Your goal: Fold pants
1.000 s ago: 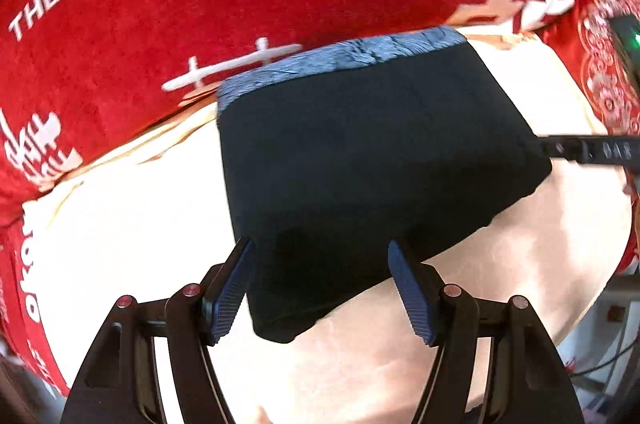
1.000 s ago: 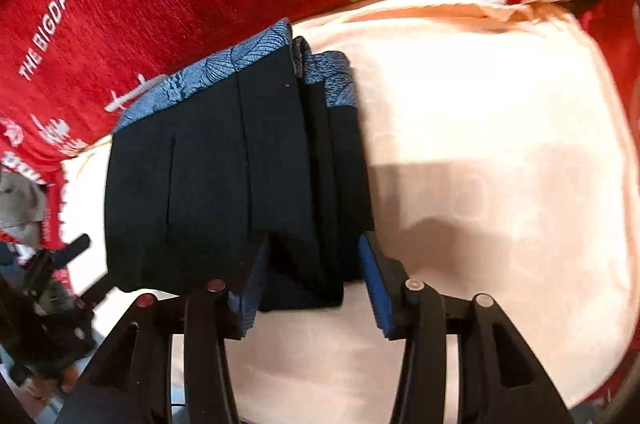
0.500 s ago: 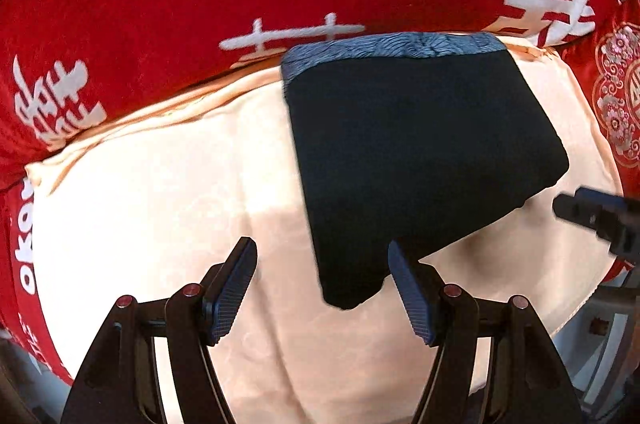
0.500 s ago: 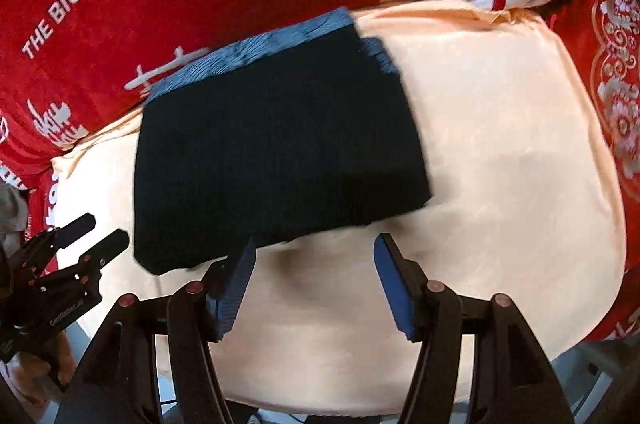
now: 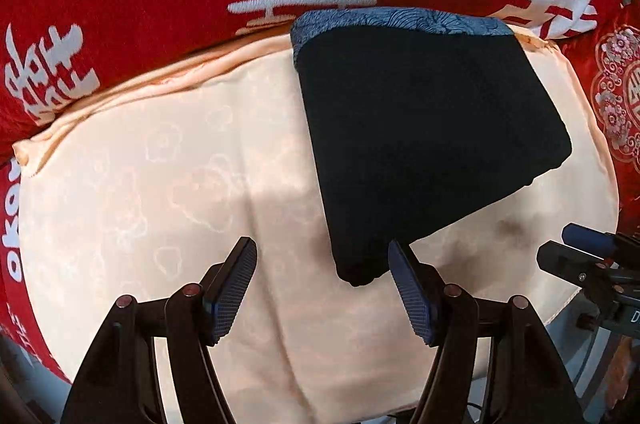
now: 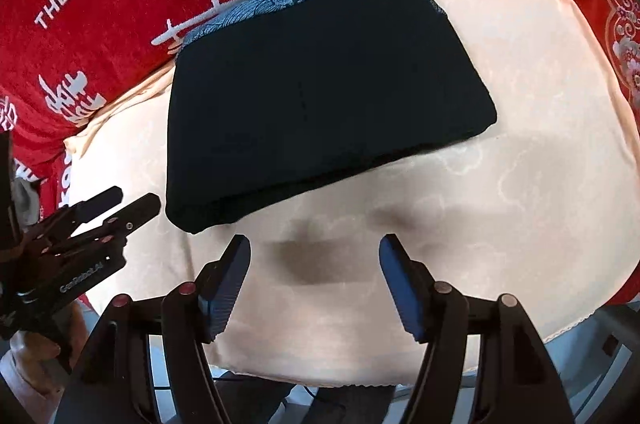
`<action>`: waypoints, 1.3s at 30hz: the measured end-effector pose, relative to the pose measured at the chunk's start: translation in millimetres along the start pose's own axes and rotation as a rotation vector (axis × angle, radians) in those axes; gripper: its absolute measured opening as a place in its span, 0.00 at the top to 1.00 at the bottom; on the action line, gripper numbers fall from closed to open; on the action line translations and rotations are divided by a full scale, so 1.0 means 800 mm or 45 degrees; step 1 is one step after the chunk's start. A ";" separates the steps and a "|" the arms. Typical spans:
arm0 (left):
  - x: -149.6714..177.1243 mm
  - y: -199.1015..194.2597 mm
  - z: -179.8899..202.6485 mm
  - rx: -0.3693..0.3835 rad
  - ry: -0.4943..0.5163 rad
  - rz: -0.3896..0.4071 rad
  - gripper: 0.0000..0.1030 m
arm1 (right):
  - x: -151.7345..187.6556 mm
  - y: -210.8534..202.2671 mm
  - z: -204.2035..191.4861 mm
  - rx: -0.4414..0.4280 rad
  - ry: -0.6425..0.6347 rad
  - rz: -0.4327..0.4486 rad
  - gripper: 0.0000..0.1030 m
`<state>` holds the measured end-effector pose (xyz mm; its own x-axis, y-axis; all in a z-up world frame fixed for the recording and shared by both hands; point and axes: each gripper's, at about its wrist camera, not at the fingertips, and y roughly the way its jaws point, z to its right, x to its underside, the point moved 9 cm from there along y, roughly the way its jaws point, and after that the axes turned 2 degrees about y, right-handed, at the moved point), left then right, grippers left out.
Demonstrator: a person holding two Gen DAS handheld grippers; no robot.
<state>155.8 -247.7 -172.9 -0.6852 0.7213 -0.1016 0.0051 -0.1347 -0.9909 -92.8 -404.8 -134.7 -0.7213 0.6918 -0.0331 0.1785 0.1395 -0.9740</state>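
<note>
a red blanket (image 5: pixel 168 3) with white lettering and characters covers the far part of the scene, and on its near side lies a pale peach cloth (image 5: pixel 152 191) with a faint cloud pattern, spread over the table whose edge cannot be made out clearly. on that peach cloth rest the black pants (image 5: pixel 416 143), folded into a compact, roughly rectangular bundle with the blue patterned waistband (image 5: pixel 400 19) along the far edge, touching the red blanket. in the left wrist view the left tongs (image 5: pixel 322 288) hang over the cloth with their jaws opening; one near corner of the pants shows between the blue pads but neither pad presses on it. in the right wrist view the right tongs (image 6: pixel 314 280) stand just short of the pants' near edge, jaws opening, with only bare peach cloth between them.
</note>
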 end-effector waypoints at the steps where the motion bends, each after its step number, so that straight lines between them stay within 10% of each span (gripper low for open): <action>1: 0.001 0.001 -0.001 0.004 -0.014 0.002 0.13 | 0.000 0.002 0.001 -0.003 -0.002 -0.006 0.30; 2: 0.001 0.001 -0.001 0.012 -0.025 0.011 0.01 | 0.000 0.003 0.002 -0.003 -0.004 -0.010 0.29; 39: -0.090 0.064 -0.013 0.061 -0.339 -0.044 0.01 | -0.138 -0.007 0.140 -0.072 -0.012 0.050 0.18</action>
<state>213.0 -299.4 -216.9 -0.8516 0.5230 -0.0343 -0.0518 -0.1492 -0.9874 -88.8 -561.6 -150.8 -0.7191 0.6910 -0.0731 0.2440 0.1525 -0.9577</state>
